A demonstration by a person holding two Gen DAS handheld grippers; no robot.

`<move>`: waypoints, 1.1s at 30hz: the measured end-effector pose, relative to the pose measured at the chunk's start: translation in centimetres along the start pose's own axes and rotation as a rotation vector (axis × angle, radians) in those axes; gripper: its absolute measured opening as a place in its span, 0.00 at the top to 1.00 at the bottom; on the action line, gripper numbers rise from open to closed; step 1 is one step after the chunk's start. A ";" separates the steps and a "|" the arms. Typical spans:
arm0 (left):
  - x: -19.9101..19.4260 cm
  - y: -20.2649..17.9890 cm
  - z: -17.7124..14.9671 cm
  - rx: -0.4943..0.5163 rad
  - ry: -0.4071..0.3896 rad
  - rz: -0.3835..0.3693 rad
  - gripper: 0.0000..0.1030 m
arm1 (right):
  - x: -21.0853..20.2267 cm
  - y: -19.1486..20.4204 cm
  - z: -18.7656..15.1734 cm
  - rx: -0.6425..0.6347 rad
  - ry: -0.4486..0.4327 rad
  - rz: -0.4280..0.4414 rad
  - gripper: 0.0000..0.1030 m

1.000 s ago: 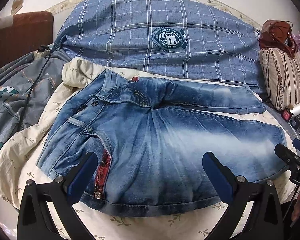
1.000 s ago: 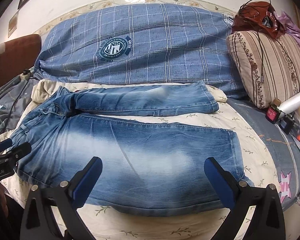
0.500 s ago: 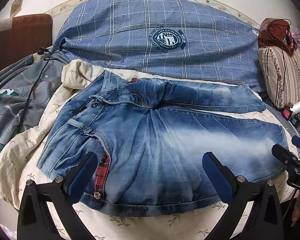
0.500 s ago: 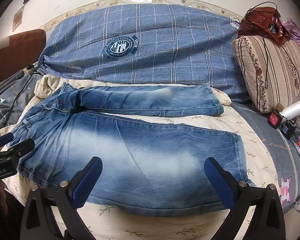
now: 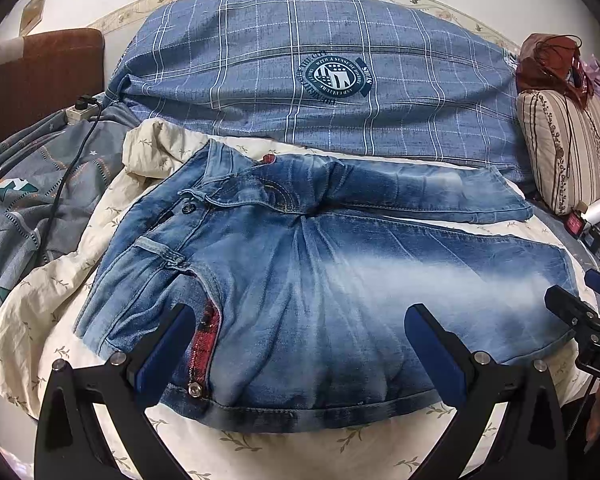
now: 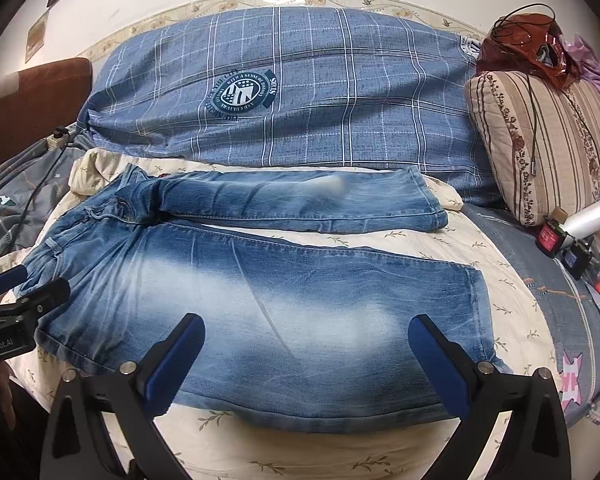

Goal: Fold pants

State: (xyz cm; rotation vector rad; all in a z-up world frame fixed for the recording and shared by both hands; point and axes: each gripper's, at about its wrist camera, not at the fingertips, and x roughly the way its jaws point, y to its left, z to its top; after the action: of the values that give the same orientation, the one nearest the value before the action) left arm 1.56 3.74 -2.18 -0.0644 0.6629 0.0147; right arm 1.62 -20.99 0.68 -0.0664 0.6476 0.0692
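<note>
Faded blue jeans (image 5: 300, 280) (image 6: 260, 288) lie flat on a cream floral quilt (image 5: 52, 280) (image 6: 500, 280), waistband to the left, both legs stretching right with a gap between them. My left gripper (image 5: 296, 340) hovers open over the waist and hip end, near the red plaid pocket lining (image 5: 204, 340). Over the near leg's lower half hangs my right gripper (image 6: 304, 352), also open and holding nothing. Each gripper shows at the edge of the other's view: the right gripper (image 5: 588, 312) and the left gripper (image 6: 16, 300).
A large blue plaid pillow (image 5: 320, 80) (image 6: 300, 92) lies behind the jeans against the wall. A striped floral cushion (image 6: 540, 140) stands at the right with a red bag (image 6: 528, 52) on top. A grey blanket (image 5: 20, 208) and a black cable (image 5: 72, 160) lie left.
Both views have drifted slightly; the right gripper's view has shifted a little right along the leg. The jeans have not moved and both grippers stay open.
</note>
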 end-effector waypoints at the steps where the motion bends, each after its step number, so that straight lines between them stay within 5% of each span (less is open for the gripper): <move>1: 0.0 0.0 0.0 0.002 0.000 0.001 0.00 | 0.0 0.0 0.0 0.000 0.000 0.000 0.00; 26: 0.1 -0.2 -0.2 0.003 0.005 0.004 0.00 | 0.2 0.2 0.0 -0.006 0.006 -0.003 0.00; 33: 0.5 1.8 -0.3 -0.060 0.062 -0.027 0.00 | 0.4 -0.6 -0.2 0.014 0.031 0.026 0.00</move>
State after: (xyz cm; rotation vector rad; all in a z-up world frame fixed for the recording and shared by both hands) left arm 1.65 5.50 -2.83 -0.1323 0.7237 0.0069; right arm 1.88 -21.59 0.33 -0.0460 0.6797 0.0891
